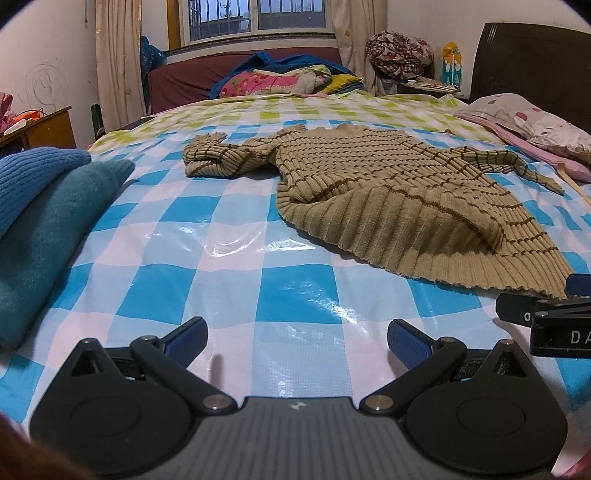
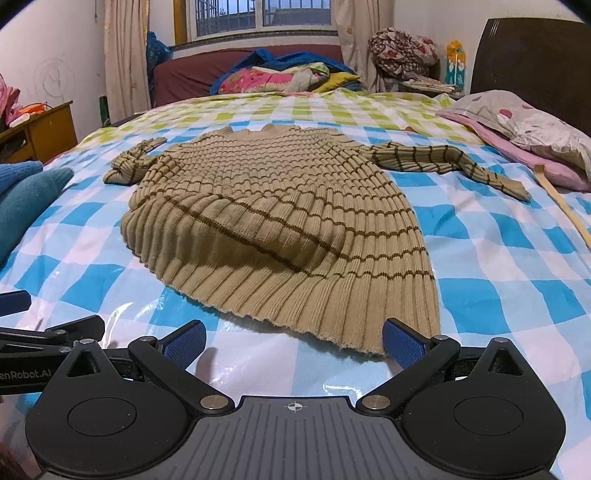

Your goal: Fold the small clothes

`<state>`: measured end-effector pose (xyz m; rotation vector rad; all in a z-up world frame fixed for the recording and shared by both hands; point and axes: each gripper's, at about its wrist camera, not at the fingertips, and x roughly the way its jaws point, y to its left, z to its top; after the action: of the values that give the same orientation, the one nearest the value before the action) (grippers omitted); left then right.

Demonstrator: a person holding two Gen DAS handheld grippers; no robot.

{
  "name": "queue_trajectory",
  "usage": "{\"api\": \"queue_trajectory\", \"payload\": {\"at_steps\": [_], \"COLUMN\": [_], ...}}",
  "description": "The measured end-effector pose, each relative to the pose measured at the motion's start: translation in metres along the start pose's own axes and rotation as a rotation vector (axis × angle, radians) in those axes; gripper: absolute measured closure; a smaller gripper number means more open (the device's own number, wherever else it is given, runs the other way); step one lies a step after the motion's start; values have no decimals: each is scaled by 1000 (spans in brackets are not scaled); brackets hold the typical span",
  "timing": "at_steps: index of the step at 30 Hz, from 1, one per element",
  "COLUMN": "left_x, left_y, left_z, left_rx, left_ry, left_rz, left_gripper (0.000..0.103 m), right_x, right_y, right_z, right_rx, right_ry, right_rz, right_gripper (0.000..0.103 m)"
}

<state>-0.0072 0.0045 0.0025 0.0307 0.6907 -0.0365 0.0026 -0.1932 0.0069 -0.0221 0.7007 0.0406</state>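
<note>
sweater left sleeve bunched, cuff hidden

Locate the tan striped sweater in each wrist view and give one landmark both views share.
Left wrist view: the tan striped sweater lies right of centre on the checked sheet, its hem near the right edge.
Right wrist view: the sweater fills the centre, its hem just ahead of the open right gripper.
Shared landmark: the barred window at top centre.

Folded blue knitwear cut off at the left edge; neighbouring tongs only partly visible, perhaps open.
</note>
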Motion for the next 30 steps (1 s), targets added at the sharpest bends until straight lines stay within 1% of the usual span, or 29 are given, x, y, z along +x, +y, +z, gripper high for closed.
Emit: {"api": "queue_trajectory", "payload": {"at_steps": [9,19,30], "left_x": [0,-1,0], "left_y": [-1,-2,-4], "left_z": [0,4,3], "left_rx": [13,12,28], "left_ry": [-7,-24,-24], "left_rz": [2,8,6], "left_gripper": [0,0,0], "right_x": [-1,0,0], "right_y": [1,-1,0], "right_z": [1,2,2], "right_rx": [-24,-23,-44], "right_ry": [-15,-15,-24], "right_rz": [-20,-28,-53], "right_gripper": [3,5,10]}}
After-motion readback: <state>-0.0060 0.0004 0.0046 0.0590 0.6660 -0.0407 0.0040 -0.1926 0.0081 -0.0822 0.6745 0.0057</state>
